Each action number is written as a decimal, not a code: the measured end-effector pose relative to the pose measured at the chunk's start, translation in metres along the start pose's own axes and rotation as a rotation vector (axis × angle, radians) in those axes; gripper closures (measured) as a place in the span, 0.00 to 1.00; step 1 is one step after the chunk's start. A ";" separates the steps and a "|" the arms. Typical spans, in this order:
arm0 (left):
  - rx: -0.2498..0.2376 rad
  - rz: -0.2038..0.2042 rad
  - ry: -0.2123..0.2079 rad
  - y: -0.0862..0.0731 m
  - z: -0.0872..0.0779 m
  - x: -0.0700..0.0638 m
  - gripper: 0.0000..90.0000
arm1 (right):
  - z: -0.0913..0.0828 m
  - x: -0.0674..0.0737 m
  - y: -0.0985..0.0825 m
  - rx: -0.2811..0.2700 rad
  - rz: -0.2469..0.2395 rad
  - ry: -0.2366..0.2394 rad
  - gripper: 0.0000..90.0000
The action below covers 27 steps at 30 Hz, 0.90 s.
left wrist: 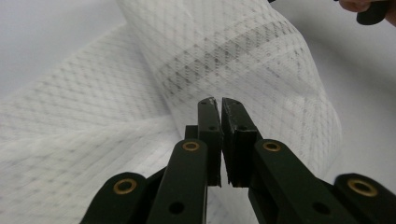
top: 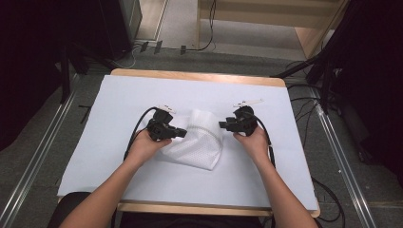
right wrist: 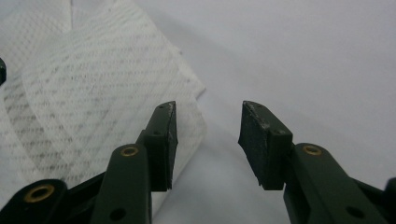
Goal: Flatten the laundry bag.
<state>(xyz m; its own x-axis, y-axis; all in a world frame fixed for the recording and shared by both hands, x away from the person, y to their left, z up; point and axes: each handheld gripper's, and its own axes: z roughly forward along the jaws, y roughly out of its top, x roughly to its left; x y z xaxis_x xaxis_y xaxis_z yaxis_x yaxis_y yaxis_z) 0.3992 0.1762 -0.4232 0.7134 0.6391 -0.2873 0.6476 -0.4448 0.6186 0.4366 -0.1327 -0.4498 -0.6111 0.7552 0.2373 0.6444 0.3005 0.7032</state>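
A white mesh bag (top: 199, 142) lies crumpled on the white-covered table (top: 133, 95) between my two grippers, with one fold standing up at its far side. My left gripper (top: 183, 133) points right at the bag's left edge. In the left gripper view its jaws (left wrist: 219, 105) stand almost together, no fabric shows between the pads, and the raised mesh (left wrist: 233, 51) is just beyond the tips. My right gripper (top: 222, 125) points left at the bag's upper right. Its jaws (right wrist: 208, 116) are open with nothing between them, over bare sheet beside the bag's corner (right wrist: 93, 74).
The white sheet covers a wooden table whose front edge (top: 190, 208) is near the person. Black cables (top: 138, 126) trail from both grippers across the sheet. Floor rails, stands and cables surround the table. The right hand (left wrist: 369, 7) shows at the left gripper view's top corner.
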 end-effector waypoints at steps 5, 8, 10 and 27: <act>-0.021 -0.043 0.047 -0.003 -0.012 0.019 0.96 | 0.011 0.005 0.009 0.014 -0.014 0.020 0.57; -0.029 -0.071 0.075 -0.007 -0.018 0.032 0.95 | 0.019 0.011 0.008 0.031 -0.038 0.021 0.56; -0.035 -0.081 0.086 -0.008 -0.020 0.036 0.94 | 0.026 0.012 0.005 0.060 -0.054 0.013 0.57; -0.030 -0.152 0.099 -0.010 -0.014 0.064 0.91 | 0.033 0.019 -0.006 0.055 -0.146 -0.085 1.00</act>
<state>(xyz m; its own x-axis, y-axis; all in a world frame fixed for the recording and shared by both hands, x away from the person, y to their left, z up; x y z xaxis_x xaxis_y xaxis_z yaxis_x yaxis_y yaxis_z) 0.4346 0.2305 -0.4380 0.5773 0.7569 -0.3062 0.7366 -0.3210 0.5953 0.4363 -0.1003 -0.4716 -0.6603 0.7471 0.0762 0.5775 0.4403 0.6875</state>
